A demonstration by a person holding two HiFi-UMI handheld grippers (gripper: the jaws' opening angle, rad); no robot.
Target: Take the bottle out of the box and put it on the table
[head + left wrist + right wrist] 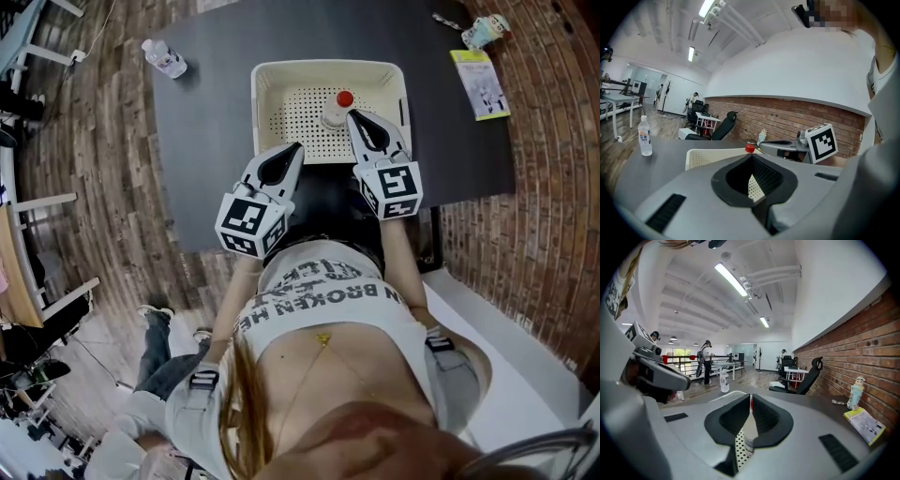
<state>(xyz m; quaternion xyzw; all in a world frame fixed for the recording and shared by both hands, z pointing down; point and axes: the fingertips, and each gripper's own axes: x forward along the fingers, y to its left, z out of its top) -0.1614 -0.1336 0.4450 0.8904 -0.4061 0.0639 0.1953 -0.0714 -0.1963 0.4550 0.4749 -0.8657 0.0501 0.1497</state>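
1. the small clear plastic bottle with a red cap stands upright inside the cream perforated plastic box, in the box's right half, on the dark grey table.
2. it is just beyond the tips of the right gripper and slightly to their left. from above i cannot tell whether the tips touch it.
3. the right gripper's jaws are drawn together to a thin slit, with nothing between the pads.
4. in the right gripper view only a sliver of the bottle shows through that slit: red cap on top, pale body below. any print on it is too small to read.
5. the left gripper is at the box's near rim, with the bottle ahead of it and to its right. its jaw tips meet and it holds nothing.
6. in the left gripper view the box wall and the jaws hide the bottle's body. only its red cap shows above them.
7. in the head view both grippers cover the near wall of the box.
8. a second clear bottle with a white cap stands on the table far ahead and left of the left gripper, well apart from the box.
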